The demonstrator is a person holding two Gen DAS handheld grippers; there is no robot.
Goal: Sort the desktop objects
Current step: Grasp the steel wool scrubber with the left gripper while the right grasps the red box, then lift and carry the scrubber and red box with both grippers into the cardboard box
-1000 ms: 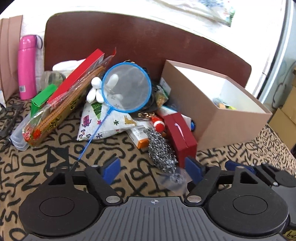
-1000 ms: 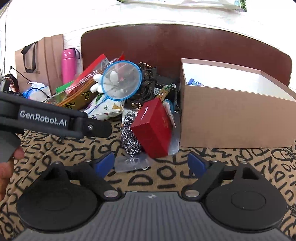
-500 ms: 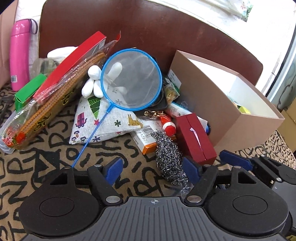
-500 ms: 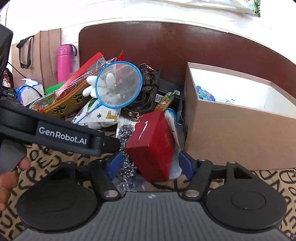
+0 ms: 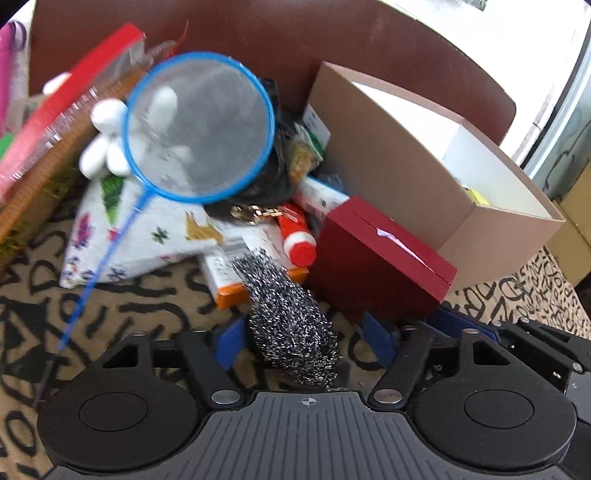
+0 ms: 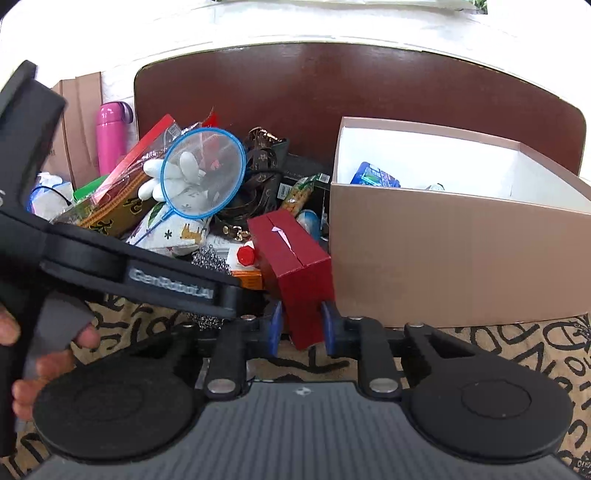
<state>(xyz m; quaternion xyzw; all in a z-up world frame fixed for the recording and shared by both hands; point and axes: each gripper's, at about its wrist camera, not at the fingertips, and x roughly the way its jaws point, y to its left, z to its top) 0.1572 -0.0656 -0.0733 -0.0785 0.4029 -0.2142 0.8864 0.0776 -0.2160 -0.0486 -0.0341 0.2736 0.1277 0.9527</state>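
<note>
Between blue fingers (image 6: 276, 325), boxy glossy red case (image 6: 295, 266).

Light: bright, even daylight is filling both views | Glare: the white wall (image 6: 295, 26) and the cardboard box's (image 6: 461, 258) white inside are blowing out | Blur: the blue hand net (image 5: 199, 133) and items at left are smearing in the left wrist view | Distortion: fisheye is bending the edges, corners are going dark
</note>
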